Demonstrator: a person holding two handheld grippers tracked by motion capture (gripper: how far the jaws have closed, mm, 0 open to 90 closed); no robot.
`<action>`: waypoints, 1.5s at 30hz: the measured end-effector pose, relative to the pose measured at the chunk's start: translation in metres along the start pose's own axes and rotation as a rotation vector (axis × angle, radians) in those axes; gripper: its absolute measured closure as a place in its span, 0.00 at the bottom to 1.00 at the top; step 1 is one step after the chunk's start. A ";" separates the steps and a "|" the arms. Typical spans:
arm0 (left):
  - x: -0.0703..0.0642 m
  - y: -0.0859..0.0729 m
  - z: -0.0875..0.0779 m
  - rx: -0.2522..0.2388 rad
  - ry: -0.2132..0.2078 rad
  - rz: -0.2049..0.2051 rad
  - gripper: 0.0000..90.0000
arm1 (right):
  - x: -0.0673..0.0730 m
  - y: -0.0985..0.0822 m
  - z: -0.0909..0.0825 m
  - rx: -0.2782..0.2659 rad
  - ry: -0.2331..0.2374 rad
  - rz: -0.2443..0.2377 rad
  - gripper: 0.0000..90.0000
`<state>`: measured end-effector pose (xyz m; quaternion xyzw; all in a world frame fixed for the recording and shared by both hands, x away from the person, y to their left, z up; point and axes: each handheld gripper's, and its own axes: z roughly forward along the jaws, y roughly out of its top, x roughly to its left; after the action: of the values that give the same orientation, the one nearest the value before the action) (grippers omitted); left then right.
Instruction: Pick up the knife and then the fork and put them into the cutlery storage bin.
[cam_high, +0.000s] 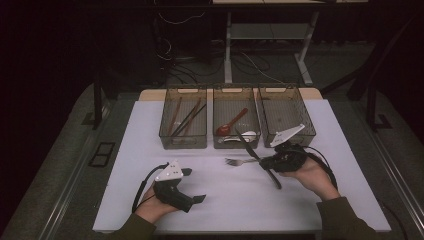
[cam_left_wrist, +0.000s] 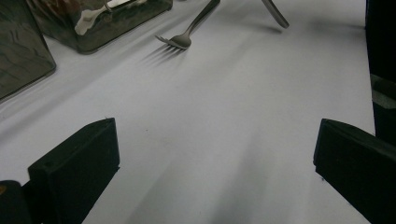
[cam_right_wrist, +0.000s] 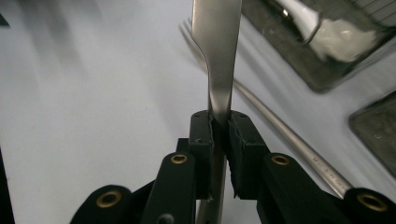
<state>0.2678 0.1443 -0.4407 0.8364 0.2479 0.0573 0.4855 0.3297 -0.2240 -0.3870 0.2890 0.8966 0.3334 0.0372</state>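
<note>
High view first: we see a white counter (cam_high: 225, 200) on a grey floor in a dark room, with a desk frame and loose cables behind it. Along the far edge of the counter stand three smoky clear bins side by side. We count several dark and brown sticks lying lengthwise in the left bin (cam_high: 183, 125), though their exact number we cannot tell. The middle bin (cam_high: 236, 107) holds two spoons, a red spoon (cam_high: 231, 123) and a white spoon (cam_high: 241, 136) near its front wall. The right bin (cam_high: 285, 111) has bare floor showing.

Our right tongs (cam_high: 263, 162) are pinched tight on the handle of a metal utensil (cam_right_wrist: 219, 60), just in front of the middle bin; its working end is out of frame, so we cannot name it. A fork (cam_high: 239, 161) lies flat on the counter just beside those tongs, tines away from them. Our left tongs (cam_high: 195, 185) hover low near the front left with jaws spread wide, nothing between them.
</note>
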 end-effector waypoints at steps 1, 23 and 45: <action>0.000 0.000 0.000 0.002 0.001 0.000 0.00 | -0.002 0.000 -0.002 -0.013 -0.001 0.005 0.89; 0.003 -0.003 -0.008 0.005 0.020 0.009 0.00 | -0.027 -0.009 -0.040 -0.252 -0.103 0.104 0.89; 0.002 -0.002 -0.006 0.009 0.016 0.012 0.00 | -0.074 0.008 -0.084 -0.401 -0.283 0.168 0.89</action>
<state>0.2666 0.1508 -0.4399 0.8395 0.2471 0.0660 0.4794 0.3736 -0.3076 -0.3266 0.3931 0.7714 0.4626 0.1907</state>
